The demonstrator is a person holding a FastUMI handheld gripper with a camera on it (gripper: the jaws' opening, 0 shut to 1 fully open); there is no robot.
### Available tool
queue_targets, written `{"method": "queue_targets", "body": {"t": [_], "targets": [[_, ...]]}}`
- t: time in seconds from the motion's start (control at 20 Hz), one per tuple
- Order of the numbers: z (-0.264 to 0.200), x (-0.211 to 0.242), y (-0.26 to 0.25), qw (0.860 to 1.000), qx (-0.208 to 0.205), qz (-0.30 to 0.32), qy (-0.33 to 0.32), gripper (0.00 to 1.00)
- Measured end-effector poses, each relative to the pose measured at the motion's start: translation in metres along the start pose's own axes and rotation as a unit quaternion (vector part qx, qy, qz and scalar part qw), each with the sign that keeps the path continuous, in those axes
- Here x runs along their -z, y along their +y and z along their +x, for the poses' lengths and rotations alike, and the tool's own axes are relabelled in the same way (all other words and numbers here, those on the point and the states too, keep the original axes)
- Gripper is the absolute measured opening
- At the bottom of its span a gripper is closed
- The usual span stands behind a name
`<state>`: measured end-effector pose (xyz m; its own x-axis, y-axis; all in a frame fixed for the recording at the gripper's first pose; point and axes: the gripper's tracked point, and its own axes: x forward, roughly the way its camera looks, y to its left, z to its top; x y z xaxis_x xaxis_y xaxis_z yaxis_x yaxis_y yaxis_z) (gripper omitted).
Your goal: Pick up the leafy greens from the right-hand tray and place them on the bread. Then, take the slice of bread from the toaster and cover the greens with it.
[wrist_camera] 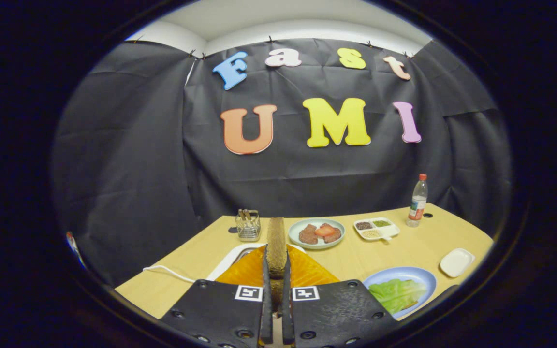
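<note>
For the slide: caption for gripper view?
Gripper shut on bread slice above toaster; greens already on blue plate.

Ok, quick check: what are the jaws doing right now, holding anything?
Gripper: closed on the slice of bread, held upright on edge between the jaws, above the orange toaster.

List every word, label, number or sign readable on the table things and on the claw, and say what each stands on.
Bottle label: too small to read.
Square markers on the claw: black-and-white coded patterns, no letters or numbers.
So no text here can be quoted.
The claw's fingers are shut on the slice of bread.
</note>
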<state>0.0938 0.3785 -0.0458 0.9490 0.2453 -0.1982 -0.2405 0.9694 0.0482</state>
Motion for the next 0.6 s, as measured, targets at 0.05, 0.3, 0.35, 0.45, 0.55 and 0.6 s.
{"method": "queue_targets", "body": {"t": [0.05,0.3,0.35,0.45,0.55,0.6], "targets": [[-0.005,-0.007,0.000,1.000,-0.004,0.005,-0.005,0.08],[-0.034,-0.041,-0.004,0.999,-0.023,0.019,-0.035,0.08],[-0.040,-0.047,-0.010,0.999,-0.024,0.022,-0.040,0.08],[-0.050,-0.056,-0.033,0.998,-0.014,0.025,-0.051,0.08],[-0.056,-0.056,-0.060,0.998,0.002,0.030,-0.055,0.07],[-0.057,-0.054,-0.074,0.998,0.010,0.030,-0.054,0.07]]}}
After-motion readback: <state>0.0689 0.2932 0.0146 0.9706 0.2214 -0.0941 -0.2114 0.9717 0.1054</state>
